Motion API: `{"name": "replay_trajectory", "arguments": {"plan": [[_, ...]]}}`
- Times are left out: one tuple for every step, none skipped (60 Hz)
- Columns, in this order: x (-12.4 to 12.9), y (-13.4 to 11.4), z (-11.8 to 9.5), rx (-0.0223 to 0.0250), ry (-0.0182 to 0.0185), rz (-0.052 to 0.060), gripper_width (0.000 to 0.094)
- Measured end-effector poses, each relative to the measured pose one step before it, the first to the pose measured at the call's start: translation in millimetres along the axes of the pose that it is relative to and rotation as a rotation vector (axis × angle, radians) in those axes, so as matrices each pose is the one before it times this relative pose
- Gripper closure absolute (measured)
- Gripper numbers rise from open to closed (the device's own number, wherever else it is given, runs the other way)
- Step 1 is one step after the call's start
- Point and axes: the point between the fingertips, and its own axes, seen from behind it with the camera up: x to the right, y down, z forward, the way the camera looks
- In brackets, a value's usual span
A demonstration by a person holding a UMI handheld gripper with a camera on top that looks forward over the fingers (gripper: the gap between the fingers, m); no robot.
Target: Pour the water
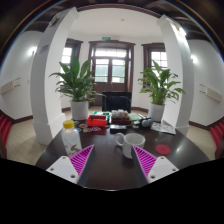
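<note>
Two pink-padded fingers sit nearest, one pad [80, 160] at about seven o'clock and the other at about five, spread wide with nothing between them. The gripper [112, 162] holds nothing.

Just ahead of the fingers, slightly toward one o'clock, a white cup [124, 143] stands upright on the dark round table [100, 168]. A second pale vessel, perhaps a small bowl [135, 140], sits touching or just beside it on the right; I cannot tell which. A red coaster [163, 149] lies farther out toward three o'clock.

At about ten o'clock from the gripper, well apart from the cup, stands a clear bottle [70, 134] with a yellow cap. It looks upright, its long axis vertical. From the task I judge this to be the water source, with the cup as the likely target. If so, the coming move turns on the gripper swinging left and forward to ten o'clock, approaching the bottle side-on so the fingers close across its body rather than along it.

Beyond, near twelve o'clock, a red box [97, 121] and some dark tea things [130, 119] crowd the far side of the table. Two potted plants [78, 85] flank a wooden door [111, 66]. A green sign above the door is too small to read, and no label on the bottle or box can be made out.
</note>
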Motion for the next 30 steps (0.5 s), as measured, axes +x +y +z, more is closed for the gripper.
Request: {"name": "replay_trajectory", "arguments": {"plan": [[-2.4,0.84,0.06,0.00024,-0.00382,0.0012,0.021],[-2.72,1.36,0.18,-0.00137,-0.00394,0.002,0.021],[-4.98,2.67,0.51,-0.00361,-0.0083,0.001,0.021],[-5.25,2.33,0.59,-0.00386,-0.01096,0.0009,0.021],[-7.12,3.18,0.87,-0.00267,-0.01393,0.0005,0.0209],[-9.31,6.04,0.43,0.0003,-0.01521,0.0003,0.021],[0.78,-12.69,1.09,0.002,-0.01398,0.0024,0.0208],[-10.25,4.13,1.77,-0.00124,-0.01942,0.0029,0.0208],[-7.2,2.92,1.81,-0.00018,-0.01783,0.004,0.0207],[-7.26,1.02,2.34,-0.00285,-0.01809,0.0042,0.0201],[-6.78,2.13,2.22,-0.00446,-0.01769,0.0038,0.0201],[-6.39,1.14,2.75,-0.00388,-0.01786,0.0021,0.0201],[-5.95,1.33,3.66,-0.00227,-0.015,0.0013,0.0201],[-4.25,-0.09,3.79,-0.0005,-0.01213,-0.0003,0.02],[-2.71,-0.42,3.93,0.00023,-0.00884,-0.0011,0.0201],[-2.17,-0.01,4.01,-0.00094,-0.00608,-0.0017,0.0202],[-0.79,0.31,3.92,-0.00283,-0.00399,-0.0028,0.02],[-1.39,0.8,9.43,-0.00055,-0.00084,-0.0042,0.0201],[-0.38,-0.46,4.16,-0.00142,-0.0005,-0.0059,0.0201],[0.34,-1.02,3.76,-0.00089,0.00161,-0.0072,0.0201],[0.03,-1.18,2.8,-0.00261,0.00312,-0.0082,0.0201],[1.4,-0.94,2.76,-0.00384,0.00408,-0.008,0.0199],[0.67,-1.05,1.99,-0.00294,0.00434,-0.0072,0.0201],[1.61,-2.65,2.48,-0.0006,0.00559,-0.006,0.0199],[-0.84,-0.1,1.38,0.00167,0.00682,-0.0036,0.0198],[1.43,-1.68,1.74,0.00361,0.00662,-0.0008,0.02],[1.66,-2.51,1.97,0.00571,0.0058,0.0002,0.0199],[1.14,-2.92,1.68,0.00667,0.00375,0.0007,0.0197],[2.52,-4.06,-3.88,0.00614,0.00007,0.0012,0.0198],[-0.45,-1.52,6.71,0.00985,0.00235,0.0052,0.0198]]}}
